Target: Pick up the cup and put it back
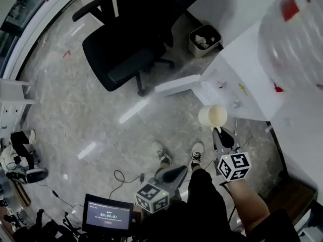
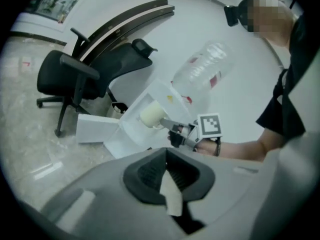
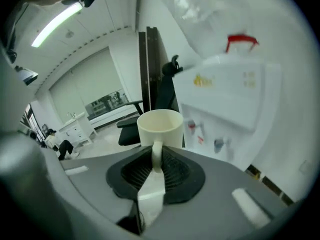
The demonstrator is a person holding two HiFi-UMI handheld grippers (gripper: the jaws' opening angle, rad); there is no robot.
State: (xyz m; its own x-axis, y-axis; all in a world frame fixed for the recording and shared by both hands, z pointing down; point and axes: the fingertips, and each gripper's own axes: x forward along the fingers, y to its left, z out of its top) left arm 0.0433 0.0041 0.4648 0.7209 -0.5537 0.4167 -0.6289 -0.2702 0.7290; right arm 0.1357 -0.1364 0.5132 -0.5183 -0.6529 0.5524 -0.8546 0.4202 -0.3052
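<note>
**Right gripper (image 3: 156,159) clamped on the handle, cup (image 3: 160,128) held in mid-air**

Right gripper's jaws are seen pinched on the handle of the cream cup. The cup is carried clear of any surface, just in front of the white water dispenser (image 1: 237,79) and below its big clear bottle (image 1: 295,39). And the left gripper (image 2: 169,181): jaws pressed together, nothing between them, held low and well apart from the cup. The cup is judged to be stiff glazed ceramic, moderately heavy, slick, and breakable if knocked on the dispenser or dropped to the floor. The handle is the sound place to be gripped, though a cup hung from it can swing, so a level, gentle set-down is called for. No liquid is seen inside; it looks empty. Over by the wall, the small bin (image 1: 204,40) is seen holding crumpled paper.
</note>
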